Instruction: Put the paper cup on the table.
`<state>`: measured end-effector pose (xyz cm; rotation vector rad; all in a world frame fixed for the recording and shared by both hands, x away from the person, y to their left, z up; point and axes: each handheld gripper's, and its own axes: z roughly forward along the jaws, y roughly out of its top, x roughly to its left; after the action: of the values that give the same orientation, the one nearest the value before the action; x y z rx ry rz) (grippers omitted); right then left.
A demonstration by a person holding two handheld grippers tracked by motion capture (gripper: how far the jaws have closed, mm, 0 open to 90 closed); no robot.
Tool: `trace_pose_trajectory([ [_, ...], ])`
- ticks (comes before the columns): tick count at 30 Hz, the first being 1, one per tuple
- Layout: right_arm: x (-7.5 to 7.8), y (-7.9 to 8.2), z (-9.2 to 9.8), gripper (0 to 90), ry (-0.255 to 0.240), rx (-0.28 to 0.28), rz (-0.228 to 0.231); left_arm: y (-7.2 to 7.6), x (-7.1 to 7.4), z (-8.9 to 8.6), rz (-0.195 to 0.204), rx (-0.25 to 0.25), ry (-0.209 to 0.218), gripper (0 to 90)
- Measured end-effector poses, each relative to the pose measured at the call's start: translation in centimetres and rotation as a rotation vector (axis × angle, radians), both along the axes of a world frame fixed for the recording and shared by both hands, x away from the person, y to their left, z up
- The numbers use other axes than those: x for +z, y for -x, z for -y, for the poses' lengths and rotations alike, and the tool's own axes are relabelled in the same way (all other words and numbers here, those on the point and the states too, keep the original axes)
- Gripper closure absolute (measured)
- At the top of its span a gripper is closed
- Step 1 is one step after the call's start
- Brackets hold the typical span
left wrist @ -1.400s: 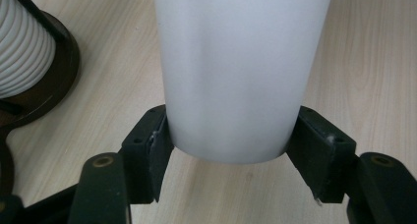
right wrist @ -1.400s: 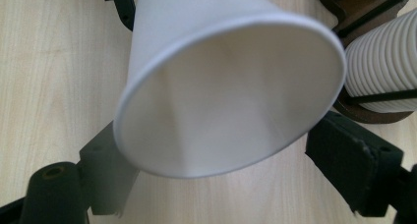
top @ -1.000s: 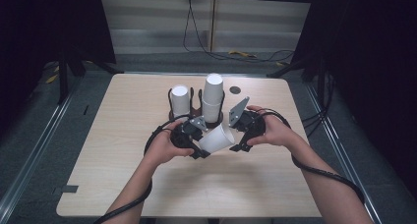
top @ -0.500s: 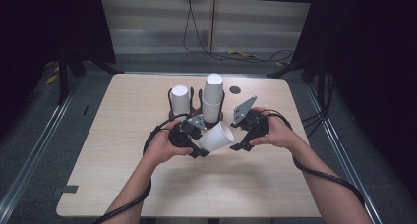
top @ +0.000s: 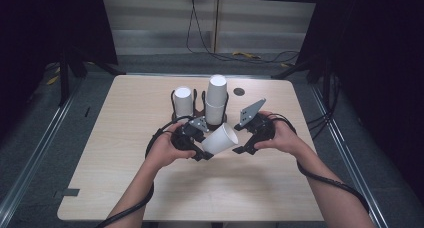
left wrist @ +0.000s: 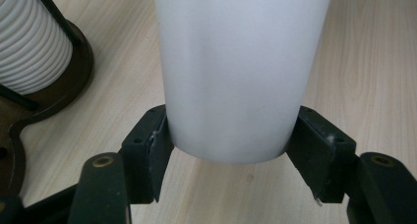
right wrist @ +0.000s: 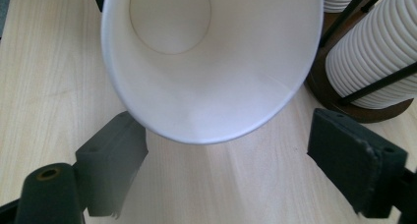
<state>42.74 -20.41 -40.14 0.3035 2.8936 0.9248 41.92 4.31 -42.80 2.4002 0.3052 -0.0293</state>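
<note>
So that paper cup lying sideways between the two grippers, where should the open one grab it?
Probably at the rim. The paper cup is held by its closed end in the left gripper, its open mouth facing the right gripper, whose jaws stand wide on both sides of the rim. Coming straight on and closing across the rim looks simplest, gently, since thin paper may crush.

A lab-style recording space: a lone pale wooden table (top: 125, 188) at frame centre, black curtains (top: 370, 63) down both sides, and loose cables (top: 235, 55) across the grey floor (top: 30, 153) at top.
</note>
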Motion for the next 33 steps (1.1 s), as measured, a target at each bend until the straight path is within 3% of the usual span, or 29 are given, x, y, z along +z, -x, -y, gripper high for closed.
trace_pose_trajectory([
  [14,0.11,0.04,0.69,13.8,-0.027,-0.015,0.002,-0.02,-0.07,-0.24,-0.002,0.004,0.005,36.1],
  [33,0.4,0.03,-0.03,13.7,-0.065,-0.001,-0.023,0.24,-0.36,0.25,0.005,-0.006,0.003,36.1],
])
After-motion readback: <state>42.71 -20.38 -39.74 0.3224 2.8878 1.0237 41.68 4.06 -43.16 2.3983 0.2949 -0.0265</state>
